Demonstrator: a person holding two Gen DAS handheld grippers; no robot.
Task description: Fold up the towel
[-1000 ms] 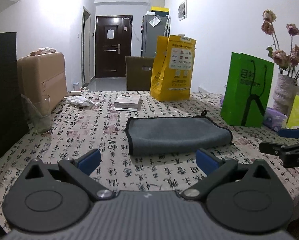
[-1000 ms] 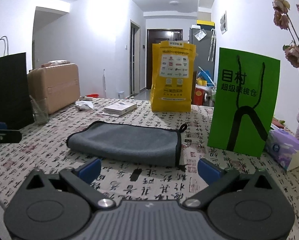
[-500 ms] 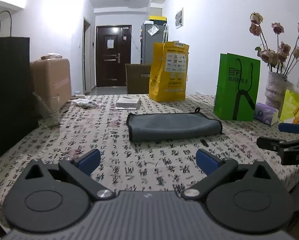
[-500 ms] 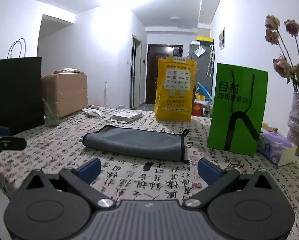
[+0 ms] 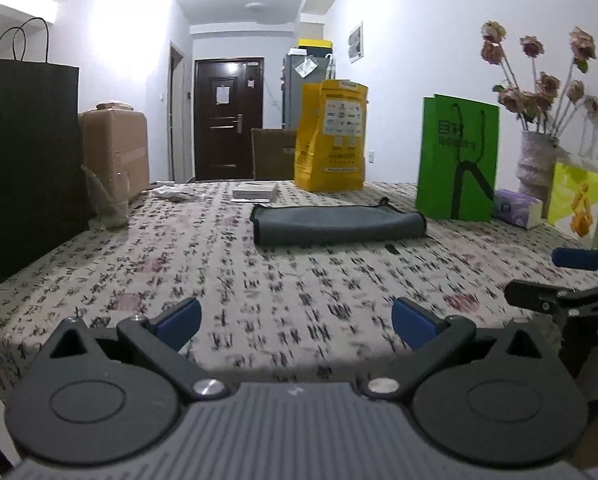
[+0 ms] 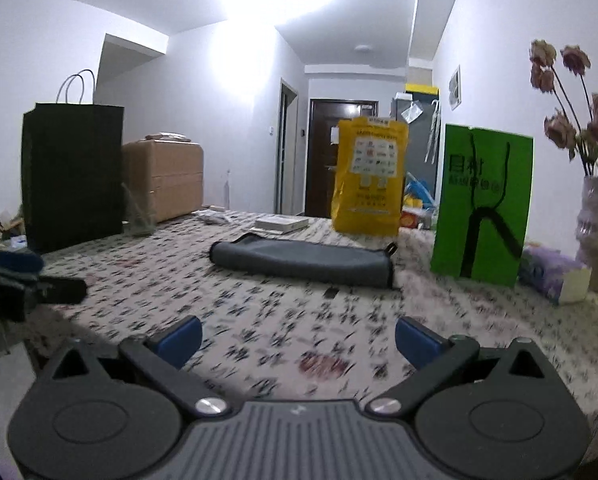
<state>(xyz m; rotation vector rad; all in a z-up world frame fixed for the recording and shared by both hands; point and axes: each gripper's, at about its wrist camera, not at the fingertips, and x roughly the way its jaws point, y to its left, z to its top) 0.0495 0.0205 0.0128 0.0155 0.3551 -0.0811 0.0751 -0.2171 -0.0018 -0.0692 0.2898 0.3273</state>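
A: Left wrist view?
B: The left gripper, fingers spread and empty, has backed off; the folded towel lies farther off at twelve o'clock on the counter.

A: Right wrist view?
B: Same: right gripper spread, retreated, towel at twelve. The fold looks finished.

Left gripper body: I see a grey ribbed housing with two round black discs.
Left gripper fingers: black linkage arms, blue pads, silver pivot screws.
Right gripper body: I see the same grey ribbing, black discs and silver screws.
Right gripper markings: white letters on its black side, in the left view.
Skin: a sliver at that view's right edge.
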